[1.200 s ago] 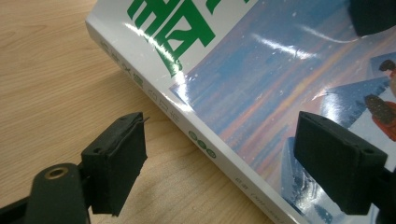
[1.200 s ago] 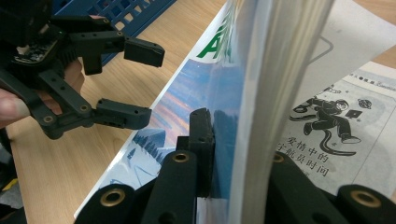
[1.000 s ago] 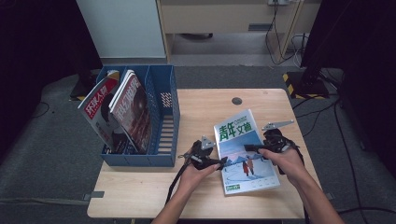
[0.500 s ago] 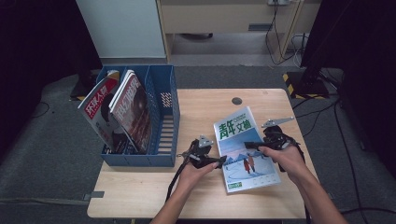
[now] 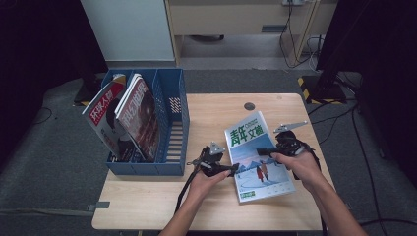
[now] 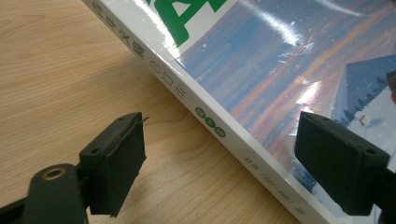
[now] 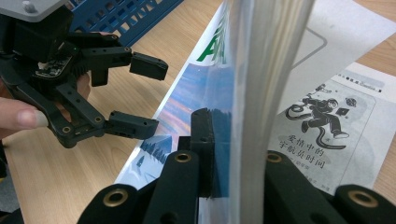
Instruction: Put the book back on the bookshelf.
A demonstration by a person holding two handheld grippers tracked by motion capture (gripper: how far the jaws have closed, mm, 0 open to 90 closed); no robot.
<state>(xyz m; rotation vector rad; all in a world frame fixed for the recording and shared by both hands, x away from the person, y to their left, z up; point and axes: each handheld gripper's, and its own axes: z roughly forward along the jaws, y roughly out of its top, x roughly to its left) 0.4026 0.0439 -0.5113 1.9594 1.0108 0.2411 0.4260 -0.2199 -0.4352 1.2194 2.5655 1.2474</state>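
magazine (image 5: 258, 156) lies flat on the table (image 5: 147, 206), right of the blue file rack (image 5: 169, 123), not yet filed. right gripper (image 7: 233, 154) pinches its lifted page edge; left gripper (image 6: 219, 163) is spread at the spine, not gripping. count: 1 magazine on the table, 2 magazines in rack (image 5: 125, 118), 2 grippers.

Bare table (image 5: 211, 118) lies open behind the magazine (image 5: 258, 155); the blue rack (image 5: 169, 123) walls the left.

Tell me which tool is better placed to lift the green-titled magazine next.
Right. The right tool is already shut on the magazine at its free edge, which the right gripper view shows raised off the table. The left tool is open, straddling the spine without gripping.
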